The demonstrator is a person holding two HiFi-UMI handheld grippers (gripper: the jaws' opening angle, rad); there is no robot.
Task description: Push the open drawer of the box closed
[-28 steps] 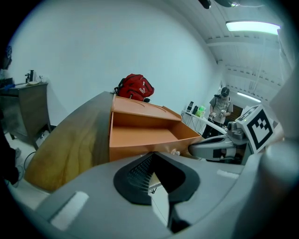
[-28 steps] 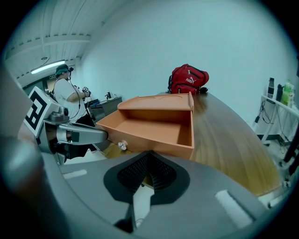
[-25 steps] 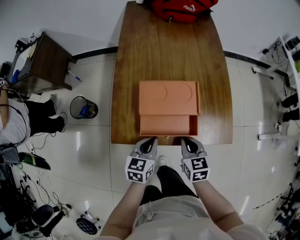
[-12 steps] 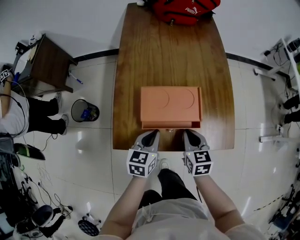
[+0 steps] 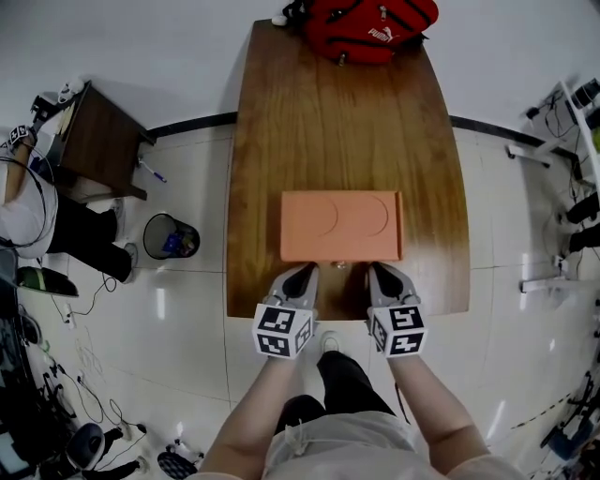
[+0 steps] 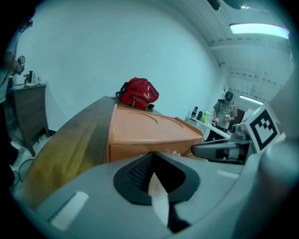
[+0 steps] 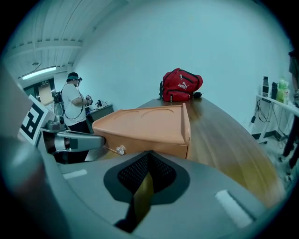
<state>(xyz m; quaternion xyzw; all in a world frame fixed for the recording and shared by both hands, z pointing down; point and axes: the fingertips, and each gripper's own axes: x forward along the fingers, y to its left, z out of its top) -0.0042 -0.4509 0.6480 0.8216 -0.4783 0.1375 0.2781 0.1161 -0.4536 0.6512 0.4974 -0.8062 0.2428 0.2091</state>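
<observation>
Orange rectangular plastic box (image 5: 340, 226) sitting on brown wooden surface (image 5: 281, 112), drawer front (image 6: 140, 150) lying flush. Left gripper (image 5: 304, 271), right gripper (image 5: 376, 271) touching it, jaws together, empty.

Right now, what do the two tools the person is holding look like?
The left tool and right tool match: grey, pointed bodies with black meshy insides, each carrying a white cube printed with black square markers. No cables show on them. The person wears a pale shirt.

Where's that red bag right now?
In the head view the red bag sits at the wooden table's far end, well beyond the orange box.
</observation>
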